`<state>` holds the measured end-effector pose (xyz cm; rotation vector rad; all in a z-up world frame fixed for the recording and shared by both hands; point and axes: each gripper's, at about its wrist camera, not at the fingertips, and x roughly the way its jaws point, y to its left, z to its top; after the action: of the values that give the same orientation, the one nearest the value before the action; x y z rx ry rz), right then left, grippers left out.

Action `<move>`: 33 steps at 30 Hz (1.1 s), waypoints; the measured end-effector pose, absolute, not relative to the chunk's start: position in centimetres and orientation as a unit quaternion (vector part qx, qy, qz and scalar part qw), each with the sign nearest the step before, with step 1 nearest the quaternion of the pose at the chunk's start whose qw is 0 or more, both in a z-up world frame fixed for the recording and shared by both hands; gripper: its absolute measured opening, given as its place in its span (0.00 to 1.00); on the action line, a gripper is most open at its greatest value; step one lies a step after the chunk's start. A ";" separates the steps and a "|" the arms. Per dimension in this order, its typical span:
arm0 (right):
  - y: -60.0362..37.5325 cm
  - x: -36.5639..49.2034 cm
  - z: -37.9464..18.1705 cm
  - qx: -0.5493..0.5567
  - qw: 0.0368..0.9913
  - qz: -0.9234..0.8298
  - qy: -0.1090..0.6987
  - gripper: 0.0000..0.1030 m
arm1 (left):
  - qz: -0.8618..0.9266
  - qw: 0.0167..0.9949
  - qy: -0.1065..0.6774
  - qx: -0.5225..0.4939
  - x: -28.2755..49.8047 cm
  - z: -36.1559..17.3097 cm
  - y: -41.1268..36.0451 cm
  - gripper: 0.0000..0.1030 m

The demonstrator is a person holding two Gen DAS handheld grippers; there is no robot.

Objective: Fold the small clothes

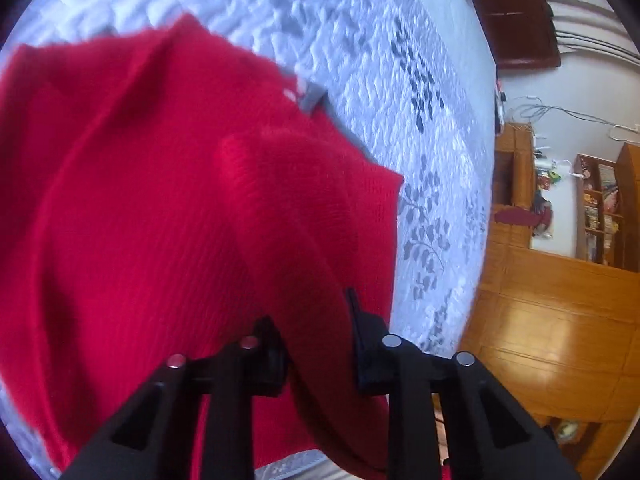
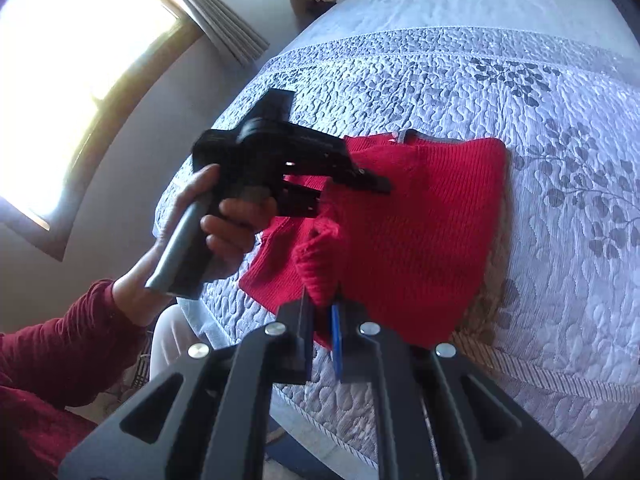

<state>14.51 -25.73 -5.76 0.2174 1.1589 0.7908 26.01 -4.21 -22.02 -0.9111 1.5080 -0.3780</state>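
A small red knitted sweater (image 2: 408,224) with a grey collar lies on the quilted bed; in the left wrist view it (image 1: 168,200) fills the left and middle. My right gripper (image 2: 322,300) is shut on a bunched red sleeve end near the sweater's near edge. My left gripper (image 1: 316,320) has red knit between its fingers, which stand a little apart. In the right wrist view the left gripper (image 2: 372,182) is held by a hand over the sweater's left part, its fingers close together.
The pale quilted bedspread (image 2: 540,100) with grey leaf print covers the bed. Its near edge (image 2: 320,420) runs below my right gripper. A window (image 2: 80,60) with a curtain is at left. Wooden floor (image 1: 540,340) and shelves (image 1: 600,208) lie right of the bed.
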 end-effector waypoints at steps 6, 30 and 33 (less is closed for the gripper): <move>-24.6 14.2 -6.0 0.109 0.749 0.378 0.533 0.06 | -0.189 0.633 0.639 -0.394 27.3 -21.0 -4.4 0.18; -7.7 13.8 -14.0 0.026 0.673 0.403 0.619 0.20 | -0.129 0.771 0.574 -0.246 25.5 -19.4 7.6 0.18; -10.5 13.8 -13.1 0.060 0.672 0.411 0.613 0.36 | -0.131 0.774 0.572 -0.237 24.0 -18.4 7.6 0.26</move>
<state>13.77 -10.54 -13.12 0.1354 1.3801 0.9258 23.97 7.57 -18.39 -0.5123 1.2390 -0.2827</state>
